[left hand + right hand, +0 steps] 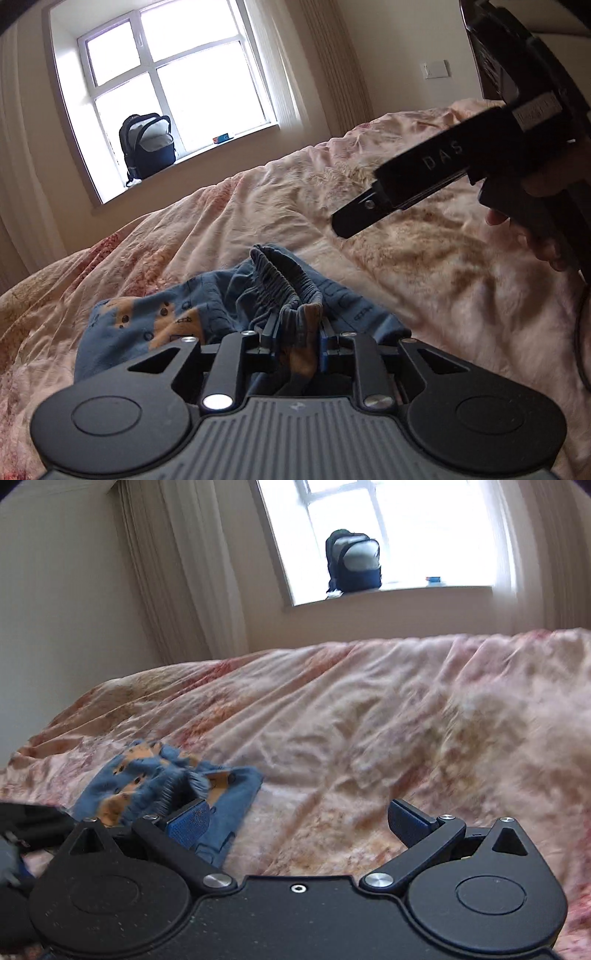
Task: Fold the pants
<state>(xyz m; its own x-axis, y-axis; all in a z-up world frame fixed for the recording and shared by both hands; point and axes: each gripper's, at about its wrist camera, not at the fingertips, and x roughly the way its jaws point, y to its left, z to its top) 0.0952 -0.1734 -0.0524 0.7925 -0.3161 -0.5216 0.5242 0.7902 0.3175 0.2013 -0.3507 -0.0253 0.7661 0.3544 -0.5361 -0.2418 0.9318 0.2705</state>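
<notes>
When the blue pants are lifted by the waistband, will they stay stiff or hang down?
Probably floppy: the blue pants lie crumpled on the bedspread. The elastic waistband bunches in the left hand-held gripper, so likely stretchy. Seemingly light.

A wide bed (369,709) covered in a wrinkled pink quilt lies mostly bare to the right of and beyond a bunched pair of blue pants (207,302), leaving open room to pass there. The pants form a low heap near the bed's close edge. In the left wrist view, the right hand-held gripper (345,223) hangs in the air above the quilt to the right of the pants, partly blocking that side. Far behind the bed, a backpack (147,147) sits on the window sill (221,147).
</notes>
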